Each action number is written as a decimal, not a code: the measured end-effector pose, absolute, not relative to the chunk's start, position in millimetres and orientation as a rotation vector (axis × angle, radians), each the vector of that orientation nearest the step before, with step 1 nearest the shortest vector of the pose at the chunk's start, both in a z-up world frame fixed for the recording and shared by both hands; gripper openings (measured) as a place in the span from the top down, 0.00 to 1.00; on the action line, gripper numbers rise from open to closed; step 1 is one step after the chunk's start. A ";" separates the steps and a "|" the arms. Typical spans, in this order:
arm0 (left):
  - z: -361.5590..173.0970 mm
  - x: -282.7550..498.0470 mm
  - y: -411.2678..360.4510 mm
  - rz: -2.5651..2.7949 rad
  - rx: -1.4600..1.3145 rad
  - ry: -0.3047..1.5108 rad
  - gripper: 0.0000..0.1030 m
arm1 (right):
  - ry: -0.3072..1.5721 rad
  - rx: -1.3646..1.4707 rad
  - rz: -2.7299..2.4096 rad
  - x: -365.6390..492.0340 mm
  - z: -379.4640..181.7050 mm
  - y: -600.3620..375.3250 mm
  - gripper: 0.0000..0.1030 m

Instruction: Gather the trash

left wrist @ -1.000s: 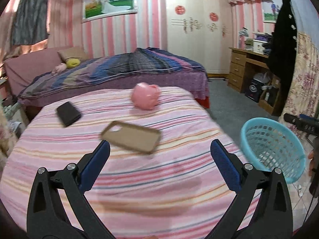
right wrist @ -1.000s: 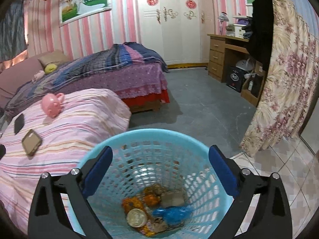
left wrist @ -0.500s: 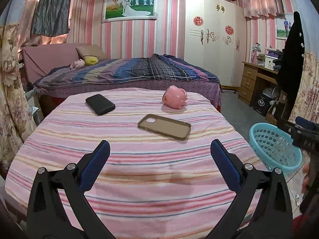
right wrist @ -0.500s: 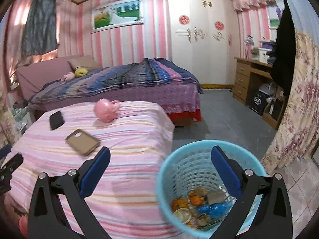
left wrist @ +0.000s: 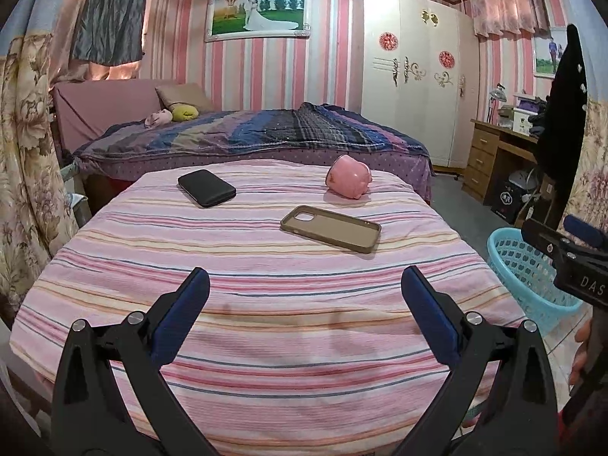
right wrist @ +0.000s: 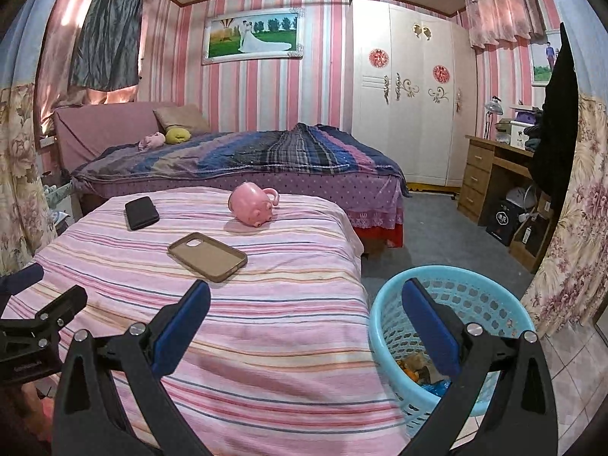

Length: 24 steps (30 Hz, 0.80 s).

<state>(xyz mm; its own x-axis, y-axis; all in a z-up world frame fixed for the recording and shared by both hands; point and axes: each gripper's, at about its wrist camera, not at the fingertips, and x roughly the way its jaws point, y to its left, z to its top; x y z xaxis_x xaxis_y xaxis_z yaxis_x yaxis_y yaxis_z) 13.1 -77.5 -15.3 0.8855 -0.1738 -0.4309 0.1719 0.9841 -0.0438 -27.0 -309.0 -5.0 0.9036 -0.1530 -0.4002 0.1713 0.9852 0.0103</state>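
left fingers point(left wrist: 304, 296) spread, empty | right fingers point(right wrist: 306, 307) spread, empty | basket point(right wrist: 490, 296) trash partly hidden

A pink piggy mug point(left wrist: 349, 181) is lying on its side on the striped bed point(left wrist: 266, 304), near a tan phone case point(left wrist: 331, 234) that is lying open side up. A black phone point(left wrist: 206, 187) is resting well apart.

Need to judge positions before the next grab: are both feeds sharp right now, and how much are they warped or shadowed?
Left wrist view: sharp, no motion blur; fisheye bows the striped bed and curtains, corners black; soft shadow under the open left claw. Right wrist view: also sharp; the basket rim and walls curve; its contents are dim and partly hidden behind the open right claw.
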 end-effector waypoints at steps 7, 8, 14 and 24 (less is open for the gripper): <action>-12.5 14.6 -77.1 -0.199 -0.029 0.443 0.05 | 0.417 0.050 -0.162 -26.1 -4.4 -304.2 0.04; -11.4 14.9 -77.2 -0.199 -0.033 0.441 0.05 | 0.422 0.049 -0.162 -26.4 -3.7 -304.4 0.04; -8.0 12.1 -78.8 -0.184 -0.025 0.418 0.05 | 0.413 0.050 -0.160 -32.1 2.8 -315.1 0.04; -5.7 9.9 -82.0 -0.189 -0.031 0.410 0.05 | 0.412 0.047 -0.159 -27.8 0.9 -320.0 0.04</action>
